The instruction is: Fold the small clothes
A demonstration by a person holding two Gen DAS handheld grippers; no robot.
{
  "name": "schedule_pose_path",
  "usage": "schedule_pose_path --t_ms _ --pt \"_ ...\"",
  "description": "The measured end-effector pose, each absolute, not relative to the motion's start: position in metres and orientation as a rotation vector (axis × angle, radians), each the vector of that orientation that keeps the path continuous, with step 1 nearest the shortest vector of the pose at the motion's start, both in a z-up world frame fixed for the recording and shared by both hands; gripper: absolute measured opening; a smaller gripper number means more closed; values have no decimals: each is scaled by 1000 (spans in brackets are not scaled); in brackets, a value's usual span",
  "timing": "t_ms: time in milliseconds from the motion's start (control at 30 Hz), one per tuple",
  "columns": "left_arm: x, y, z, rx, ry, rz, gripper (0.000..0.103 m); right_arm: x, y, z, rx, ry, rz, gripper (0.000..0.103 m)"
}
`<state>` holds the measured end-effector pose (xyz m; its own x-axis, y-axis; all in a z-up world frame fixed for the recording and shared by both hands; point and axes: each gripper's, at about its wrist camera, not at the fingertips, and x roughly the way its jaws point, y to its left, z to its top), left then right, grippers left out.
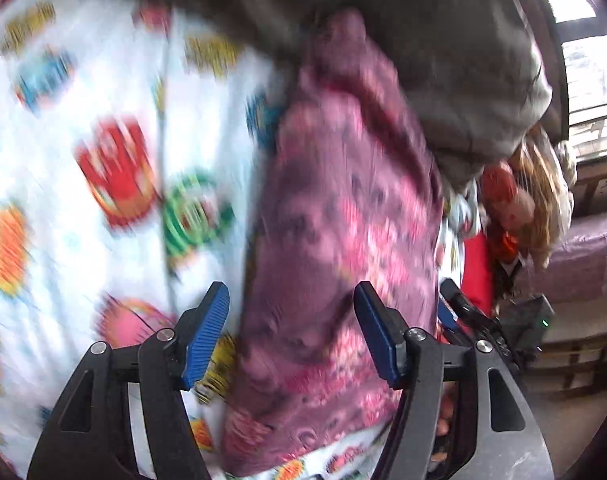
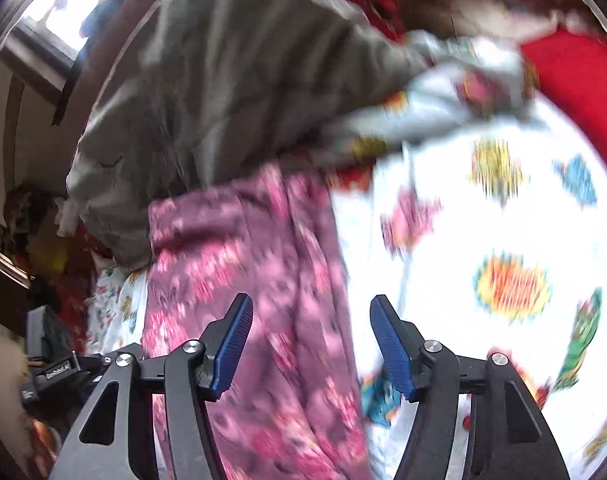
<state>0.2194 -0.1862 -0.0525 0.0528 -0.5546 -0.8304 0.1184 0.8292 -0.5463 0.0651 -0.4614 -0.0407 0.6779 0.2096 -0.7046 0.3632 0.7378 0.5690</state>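
Right in front of both wide-open, empty tools, left gripper (image 1: 291, 320) and right gripper (image 2: 311, 340), lies the pink cloth (image 1: 335, 216) on a white picture sheet (image 1: 83, 128). It looks soft, light and floppy; pinch a near edge. A gray cloth (image 2: 207, 92) lies behind.

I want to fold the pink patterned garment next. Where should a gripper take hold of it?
Probably the long side edge of the pink garment, where it overlaps the white printed sheet. Come from the sheet side with the open right gripper; its far end is buried under the grey garment. Blur hides hems.
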Motion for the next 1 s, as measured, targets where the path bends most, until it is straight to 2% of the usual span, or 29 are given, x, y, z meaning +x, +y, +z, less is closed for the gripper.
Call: schedule_pose_path --t_ms 67,133,200,233,267,333,400,433,700,1000 --pt "214 -193 -62 -388 1460 -552 67 67 -455 -57 788 872 -61 65" --pt "212 -188 -56 -403 1437 -556 68 65 -451 -54 786 823 -30 68" --pt "209 -183 -55 -436 1441 -546 68 67 -444 -56 826 828 57 68" --pt "209 -182 -55 -447 1440 -541 64 70 -439 -56 806 850 65 68" --pt "208 -174 -52 -438 1438 -528 50 73 -433 -55 746 878 45 65" --pt "206 -168 -48 -419 1425 -522 38 77 -420 -47 629 902 -1 41" --pt "201 -165 -40 -398 1395 -536 31 74 -413 -38 591 884 -21 30" --pt "199 -165 -37 -383 1381 -540 29 70 -407 -32 567 872 -36 28" --pt "171 -156 14 -276 1230 -551 27 45 -363 2 492 788 -57 27" --pt "142 -82 37 -201 1155 -433 27 45 -271 17 484 767 79 26"
